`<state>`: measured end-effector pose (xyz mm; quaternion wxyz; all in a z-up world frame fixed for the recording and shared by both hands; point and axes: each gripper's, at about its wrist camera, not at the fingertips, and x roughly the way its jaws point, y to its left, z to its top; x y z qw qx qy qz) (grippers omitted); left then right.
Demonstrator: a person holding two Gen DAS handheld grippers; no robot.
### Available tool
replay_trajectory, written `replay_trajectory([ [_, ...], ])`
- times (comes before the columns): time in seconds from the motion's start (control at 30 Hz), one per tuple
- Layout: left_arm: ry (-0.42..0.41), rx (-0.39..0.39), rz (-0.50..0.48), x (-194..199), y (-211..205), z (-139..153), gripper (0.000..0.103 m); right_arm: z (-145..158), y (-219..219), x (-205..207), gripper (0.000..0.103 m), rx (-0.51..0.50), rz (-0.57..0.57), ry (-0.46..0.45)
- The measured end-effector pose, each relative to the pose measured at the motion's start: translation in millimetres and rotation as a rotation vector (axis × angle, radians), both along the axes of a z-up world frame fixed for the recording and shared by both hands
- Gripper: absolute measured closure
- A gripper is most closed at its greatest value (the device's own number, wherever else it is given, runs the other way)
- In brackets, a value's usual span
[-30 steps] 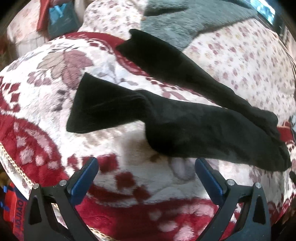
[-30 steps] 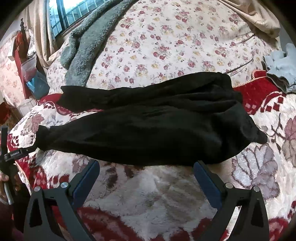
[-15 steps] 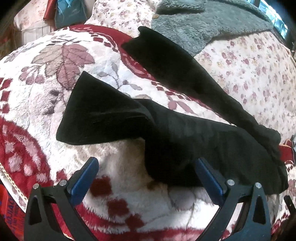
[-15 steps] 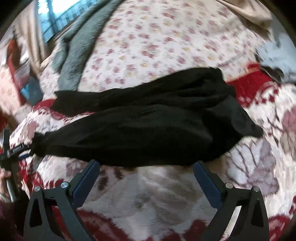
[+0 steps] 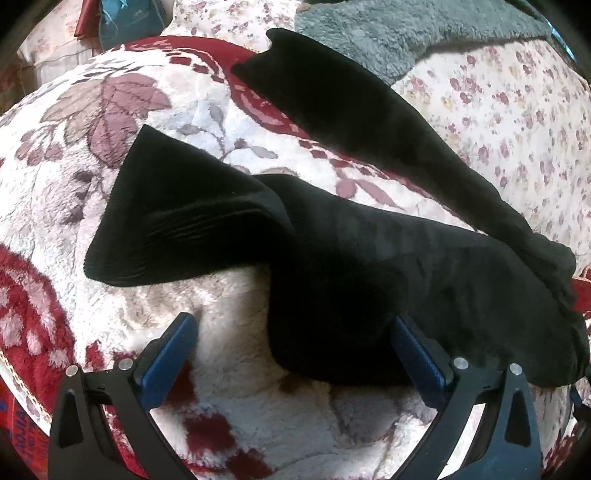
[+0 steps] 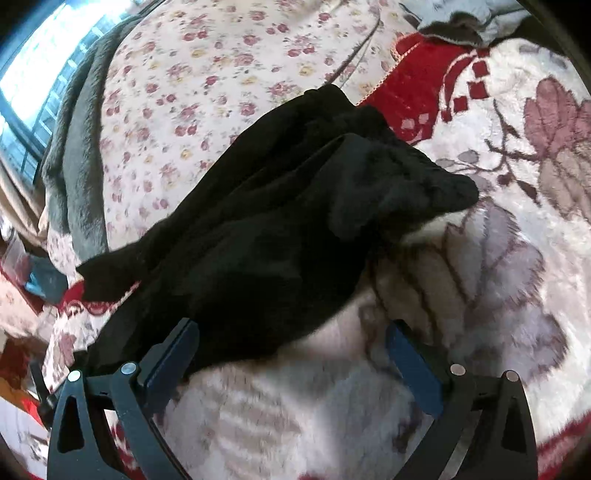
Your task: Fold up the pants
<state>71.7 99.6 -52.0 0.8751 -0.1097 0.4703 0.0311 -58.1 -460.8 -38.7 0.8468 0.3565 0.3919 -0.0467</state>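
Since the earlier frames, both cameras have come closer to the pants (image 5: 369, 266), which now fill more of each view; in the right wrist view the garment has also turned and now runs diagonally from lower left to upper right.

From the left wrist view we see the left gripper (image 5: 293, 334) at the bottom of the frame with its jaws wide apart and nothing between them. Its right finger (image 5: 417, 356) is at the lower edge of the black fabric, and its left finger (image 5: 166, 356) is over the plush blanket (image 5: 55, 192), white with red and dusty pink leaves. The pants lie on this blanket with two legs spread: one leg ends in a ribbed cuff (image 5: 147, 229) at centre left, the other leg (image 5: 332, 99) reaches to the top centre. A grey fleece (image 5: 388, 33) lies at the top, and a flowered sheet (image 5: 517, 118) is at the upper right.

From the right wrist view we see the right gripper (image 6: 291, 341), also with jaws wide apart and empty. Its left finger (image 6: 171, 356) overlaps the black cloth in the picture; we cannot tell if it touches. The pants (image 6: 258, 240) cross the centre, with the bunched waist end (image 6: 424, 181) pointing to the right. The flowered sheet (image 6: 221, 74) is at the upper centre, the blanket (image 6: 498, 258) at the right.
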Motion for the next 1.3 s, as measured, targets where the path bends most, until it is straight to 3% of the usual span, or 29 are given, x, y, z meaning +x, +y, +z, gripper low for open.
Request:
replay_trajectory([
  [0.13,0.001,-0.006,-0.013,8.7,-5.5,1.5,0.0,-5.9,-11.3,17.3,0.005,0.02,-0.024,-0.027],
  [0.17,0.003,-0.007,-0.015,11.2,-6.7,1.2,0.0,-8.1,-14.3,20.8,0.02,0.021,-0.03,-0.025],
  [0.2,0.011,-0.011,-0.018,14.6,-7.7,0.4,0.0,-10.3,-17.3,24.7,0.044,0.025,-0.04,-0.017],
  [0.23,0.019,-0.021,-0.02,17.8,-8.2,-0.5,0.0,-13.1,-22.2,27.2,0.055,0.05,-0.05,-0.024],
  [0.27,0.022,-0.032,-0.021,20.0,-8.0,-1.4,0.0,-16.5,-27.3,27.2,0.073,0.093,-0.056,-0.037],
  [0.33,0.016,-0.049,-0.029,21.6,-7.1,-2.1,0.012,-20.2,-34.1,25.4,0.081,0.137,-0.074,-0.046],
  [0.4,0.012,-0.039,-0.045,21.1,-7.3,-0.9,0.05,-14.6,-35.5,20.8,0.087,0.128,-0.077,-0.069],
  [0.43,0.004,-0.064,-0.061,19.8,-6.2,0.6,0.06,-7.7,-35.0,17.6,0.089,0.114,-0.074,-0.086],
  [0.47,0.009,-0.09,-0.076,18.9,-5.6,1.8,0.078,-3.3,-35.1,16.7,0.091,0.104,-0.069,-0.099],
  [0.57,-0.008,-0.073,-0.094,14.8,-8.4,8.6,0.09,10.0,-37.4,14.0,0.094,0.089,-0.061,-0.129],
  [0.83,-0.043,-0.119,-0.129,-0.8,-4.0,28.4,0.094,25.3,-47.2,0.2,0.096,0.117,-0.079,-0.19],
  [1.07,-0.039,-0.092,-0.173,-10.5,-9.0,34.9,0.094,39.7,-65.0,-31.6,0.099,0.113,-0.132,-0.243],
  [1.3,-0.01,-0.102,-0.154,-10.9,-9.4,22.0,0.094,25.1,-75.1,-41.4,0.092,0.207,-0.13,-0.164],
])
